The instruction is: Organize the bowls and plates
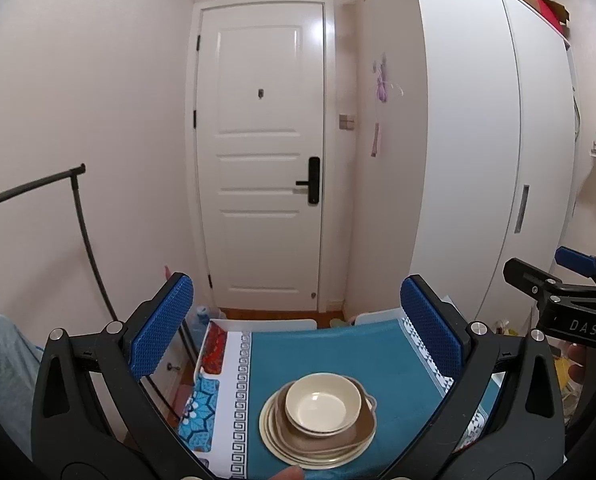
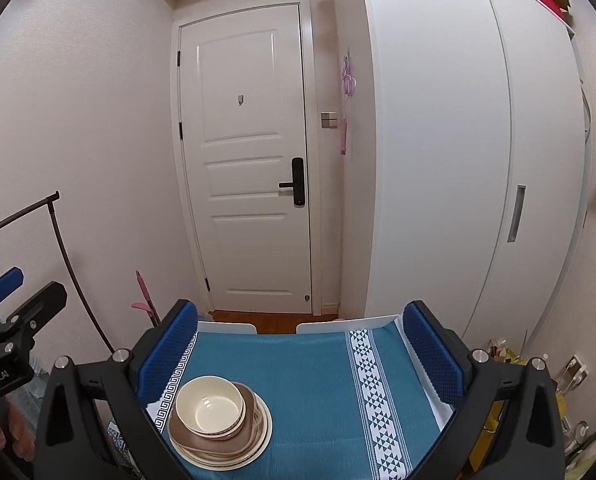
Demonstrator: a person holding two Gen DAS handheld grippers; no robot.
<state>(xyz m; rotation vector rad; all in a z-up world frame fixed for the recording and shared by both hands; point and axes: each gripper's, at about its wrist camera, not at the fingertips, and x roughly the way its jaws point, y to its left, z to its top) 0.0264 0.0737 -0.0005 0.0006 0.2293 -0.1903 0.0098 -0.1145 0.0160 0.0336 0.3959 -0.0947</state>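
Note:
One stack of dishes stands on the teal tablecloth [image 1: 337, 356] [image 2: 305, 376]. A cream bowl [image 1: 321, 403] [image 2: 210, 405] sits on top, over brown bowls [image 1: 349, 430] [image 2: 242, 436] and cream plates [image 1: 274, 436] [image 2: 262, 446]. My left gripper [image 1: 296, 328] hangs open above the table, the stack low between its blue pads [image 1: 162, 328], touching nothing. My right gripper [image 2: 299, 354] is also open and empty, with the stack near its left finger [image 2: 168, 354]. Each gripper shows at the edge of the other's view, the right one [image 1: 569, 300] and the left one [image 2: 14, 320].
A white door [image 1: 258, 160] faces the table's far end, with a white wardrobe [image 1: 477, 160] to the right. A black curved rack pole [image 1: 86, 240] stands at the left. Two white chair backs [image 2: 226, 327] meet the table's far edge. A patterned cloth [image 1: 202, 412] lies left of the table.

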